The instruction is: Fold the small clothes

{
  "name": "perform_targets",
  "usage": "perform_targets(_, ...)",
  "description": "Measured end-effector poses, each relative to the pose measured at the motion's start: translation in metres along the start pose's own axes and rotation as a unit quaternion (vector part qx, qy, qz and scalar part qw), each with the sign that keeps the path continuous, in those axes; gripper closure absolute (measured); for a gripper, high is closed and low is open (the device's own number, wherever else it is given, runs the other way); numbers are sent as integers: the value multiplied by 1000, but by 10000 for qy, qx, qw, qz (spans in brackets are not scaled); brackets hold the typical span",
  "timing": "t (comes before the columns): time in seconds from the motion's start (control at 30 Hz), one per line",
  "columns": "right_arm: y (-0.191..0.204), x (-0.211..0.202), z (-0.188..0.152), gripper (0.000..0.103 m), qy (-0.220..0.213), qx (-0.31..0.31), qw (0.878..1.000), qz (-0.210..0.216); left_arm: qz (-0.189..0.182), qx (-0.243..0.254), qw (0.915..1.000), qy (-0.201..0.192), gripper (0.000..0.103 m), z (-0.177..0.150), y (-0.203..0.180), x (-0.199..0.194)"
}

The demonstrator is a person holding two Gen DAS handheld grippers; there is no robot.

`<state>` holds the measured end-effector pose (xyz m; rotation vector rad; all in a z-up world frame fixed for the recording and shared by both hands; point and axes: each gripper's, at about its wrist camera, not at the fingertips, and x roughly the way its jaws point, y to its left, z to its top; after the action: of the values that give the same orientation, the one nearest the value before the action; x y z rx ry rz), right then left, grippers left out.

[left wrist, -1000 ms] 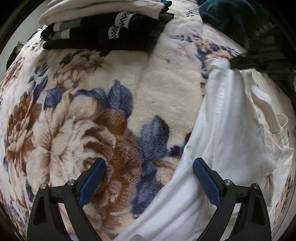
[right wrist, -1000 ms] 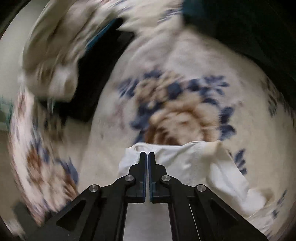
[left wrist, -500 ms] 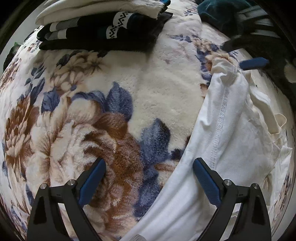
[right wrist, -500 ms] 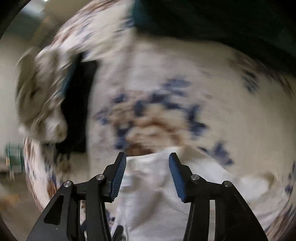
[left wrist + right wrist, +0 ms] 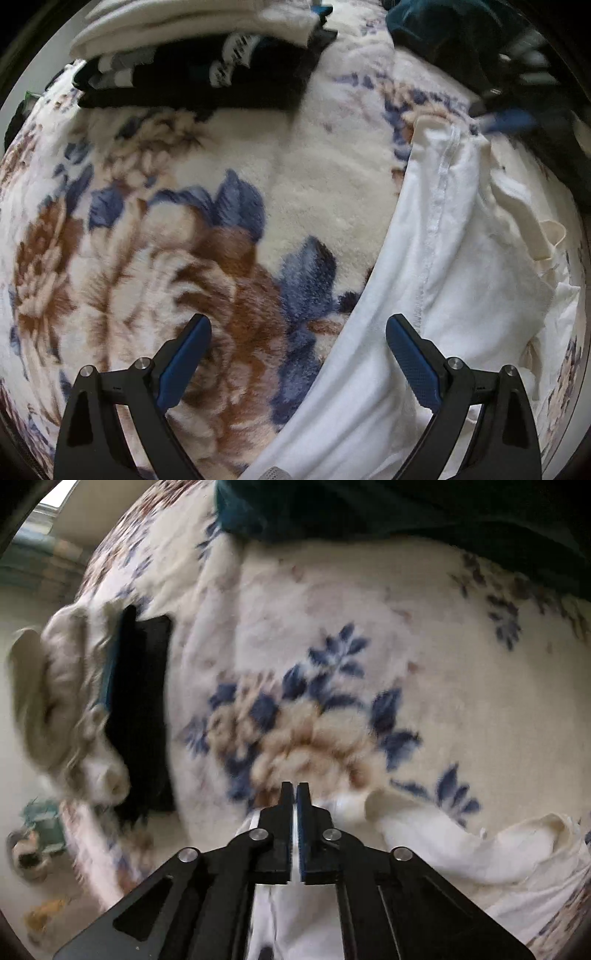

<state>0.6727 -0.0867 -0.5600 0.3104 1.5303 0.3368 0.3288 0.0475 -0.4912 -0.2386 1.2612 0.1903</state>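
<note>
1. Your left hand-held gripper [image 5: 297, 363] is spread wide with nothing between its blue pads; one pad hovers over the floral fleece blanket [image 5: 207, 236], the other over the white garment [image 5: 454, 280].
2. Your right hand-held gripper [image 5: 294, 805] has its fingers pressed together, pinching an edge of the white garment [image 5: 436, 842] at the end furthest from your left gripper. In the left wrist view it shows as a blurred blue and black shape [image 5: 506, 122] at that far corner.
3. The white garment lies spread on the blanket, running from just under your left gripper up to the right gripper, with a stitched seam along its length and creased folds on its outer side.
4. The surface is a thick plush blanket, cream with brown and blue flowers; what it rests on is hidden.
5. Beyond the garment, at the blanket's far edge, sits a stack of folded clothes [image 5: 199, 55]: dark patterned pieces below, cream ones on top.
6. A dark teal cloth [image 5: 280, 509] lies at the blanket's far side.
7. Past the blanket's edge, the right wrist view shows pale floor [image 5: 22, 849] with small blurred items you cannot identify.
</note>
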Motion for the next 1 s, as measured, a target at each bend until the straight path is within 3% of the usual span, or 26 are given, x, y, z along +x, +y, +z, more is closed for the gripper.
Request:
perform_targets(0.1, -15, -30, -26, 50, -17, -349, 9993, -116, -73, 12, 9996, -288, 6, -2, 0, -20)
perform_targets(0.13, -21, -35, -41, 49, 64, -360, 9991, -223, -95, 59, 9993, -361, 6, -4, -4, -24)
perform_targets(0.2, -31, -37, -82, 49, 227, -248, 9980, -528, -166, 204, 9989, -399, 6, -7, -13, -27)
perform_targets(0.33, -89, -26, -137, 49, 679, 462, 9925, -909, -164, 788, 9962, -330, 6, -24, -47, -19)
perform_targets(0.43, -121, -10, -158, 49, 818, 1149, 9888, -480, -78, 1325, 9907, -309, 6, -43, -70, -18)
perform_targets(0.53, -141, -2, -168, 49, 652, 1440, 9872, -211, 3, 1673, 9857, -213, 6, -59, -83, -16)
perform_targets(0.57, -143, 0, -169, 51, 592, 1457, 9873, -238, -12, 1708, 9852, -168, 6, -63, -84, -15)
perform_targets(0.6, -145, 0, -169, 65, 457, 1467, 9878, -264, 2, 1746, 9846, -113, 6, -68, -85, -14)
perform_targets(0.67, -141, -6, -169, 79, 232, 1211, 9910, -529, 7, 1795, 9837, -114, 6, -72, -86, -16)
perform_targets(0.73, -133, -17, -166, 85, 74, 910, 9935, -684, 21, 1798, 9837, -95, 6, -75, -86, -16)
perform_targets(0.93, -117, -42, -163, 85, -58, 442, 9937, -1029, 19, 1611, 9869, -83, 6, -64, -83, -19)
perform_targets(0.97, -118, -49, -162, 82, -136, 450, 9931, -1071, -8, 1550, 9878, -124, 6, -59, -80, -22)
perform_targets(1.0, -116, -53, -158, 70, -205, 469, 9919, -1159, -48, 1479, 9888, -177, 6, -56, -78, -26)
